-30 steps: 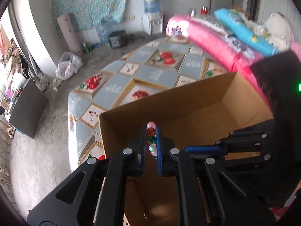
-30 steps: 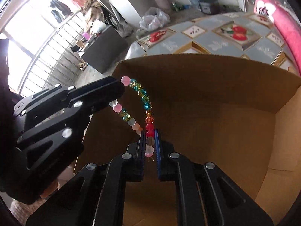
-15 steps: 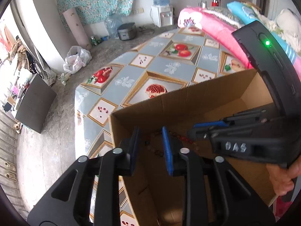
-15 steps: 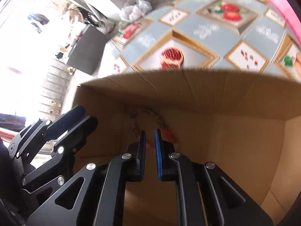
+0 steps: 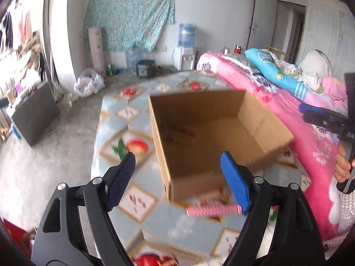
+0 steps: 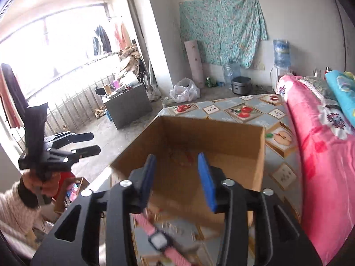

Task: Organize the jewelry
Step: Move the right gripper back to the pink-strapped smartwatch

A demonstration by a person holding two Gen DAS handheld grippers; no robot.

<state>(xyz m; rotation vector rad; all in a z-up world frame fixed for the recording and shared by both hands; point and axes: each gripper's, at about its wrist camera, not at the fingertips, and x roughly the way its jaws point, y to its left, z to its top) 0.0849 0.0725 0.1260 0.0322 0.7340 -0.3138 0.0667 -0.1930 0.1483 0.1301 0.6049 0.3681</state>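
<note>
The bead bracelet lies blurred on the floor of the open cardboard box, near its left wall. My left gripper hangs back from the box's near corner, its jaws opening wide with nothing between them. A pink-strapped watch lies on the table in front of the box. In the right wrist view the bracelet shows faintly inside the box. My right gripper is above the near rim, jaws opening and empty. The watch sits below it. The left gripper is off to the left.
The box stands on a table with a fruit-patterned cloth. Pink bedding runs along the right side. A hand holds the right gripper at the right edge. A grey cabinet stands on the floor to the left.
Both grippers were shut on the bead bracelet over the box. They let it go into the box, then drew back and up from it with their jaws spreading apart.
</note>
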